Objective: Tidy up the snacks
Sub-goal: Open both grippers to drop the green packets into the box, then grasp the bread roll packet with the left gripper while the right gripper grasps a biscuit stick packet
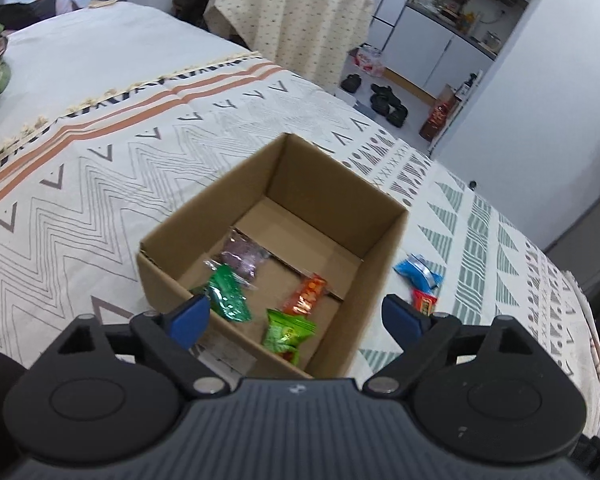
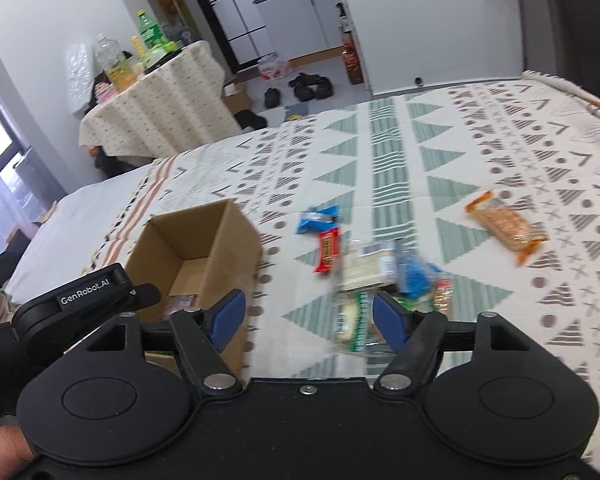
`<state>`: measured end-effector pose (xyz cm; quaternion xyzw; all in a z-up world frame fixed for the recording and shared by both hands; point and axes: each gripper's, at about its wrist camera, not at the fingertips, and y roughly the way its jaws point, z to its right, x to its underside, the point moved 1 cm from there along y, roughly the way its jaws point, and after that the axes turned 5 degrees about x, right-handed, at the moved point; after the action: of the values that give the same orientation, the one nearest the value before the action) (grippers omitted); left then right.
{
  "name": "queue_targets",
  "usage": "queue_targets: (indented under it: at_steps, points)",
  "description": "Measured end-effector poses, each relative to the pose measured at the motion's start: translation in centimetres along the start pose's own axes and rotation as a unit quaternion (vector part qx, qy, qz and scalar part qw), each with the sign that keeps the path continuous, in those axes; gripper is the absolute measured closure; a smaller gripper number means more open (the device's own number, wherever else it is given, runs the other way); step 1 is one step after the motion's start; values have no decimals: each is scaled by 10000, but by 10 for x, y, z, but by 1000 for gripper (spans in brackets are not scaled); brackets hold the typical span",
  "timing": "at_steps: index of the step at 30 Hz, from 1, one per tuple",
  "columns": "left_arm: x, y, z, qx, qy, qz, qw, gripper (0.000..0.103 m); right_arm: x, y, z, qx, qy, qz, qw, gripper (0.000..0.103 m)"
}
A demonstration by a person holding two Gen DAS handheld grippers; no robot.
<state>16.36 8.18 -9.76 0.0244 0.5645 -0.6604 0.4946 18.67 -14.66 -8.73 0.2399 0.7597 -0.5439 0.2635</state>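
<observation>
An open cardboard box (image 1: 380,240) stands on the patterned bed cover. Inside lie a dark green packet (image 1: 228,294), a purple packet (image 1: 242,258), an orange packet (image 1: 306,294) and a light green packet (image 1: 286,332). My left gripper (image 1: 296,320) hovers over the box's near edge, open, nothing between its blue pads. In the right wrist view the box (image 2: 220,240) sits to the left. My right gripper (image 2: 308,316) is open and empty above the cover. Beyond its right finger lies a blurred heap of snacks (image 2: 384,280), then a red bar (image 2: 328,250), a blue packet (image 2: 318,218) and an orange cracker pack (image 2: 506,228).
The blue packet (image 1: 418,270) and red bar (image 1: 424,300) lie just right of the box. The left gripper's body (image 2: 88,300) shows at the left. A cloth-covered side table (image 2: 160,100) with bottles stands beyond the bed. Shoes (image 2: 308,86) lie on the floor.
</observation>
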Motion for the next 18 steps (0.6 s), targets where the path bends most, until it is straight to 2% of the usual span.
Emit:
queue_targets:
  at_steps: [6,12,18]
  points:
    - [8,-9,23,218,253,120,9994,11,1,-11,26,131,113,66,9998,33]
    - [22,-14,54,539,577,40,9969,11,3,-17,54,238,319,101,9992,33]
    - [41,-9,83,796,1105,-82,9906,11,5,-20,78,266,504,142,9983,33]
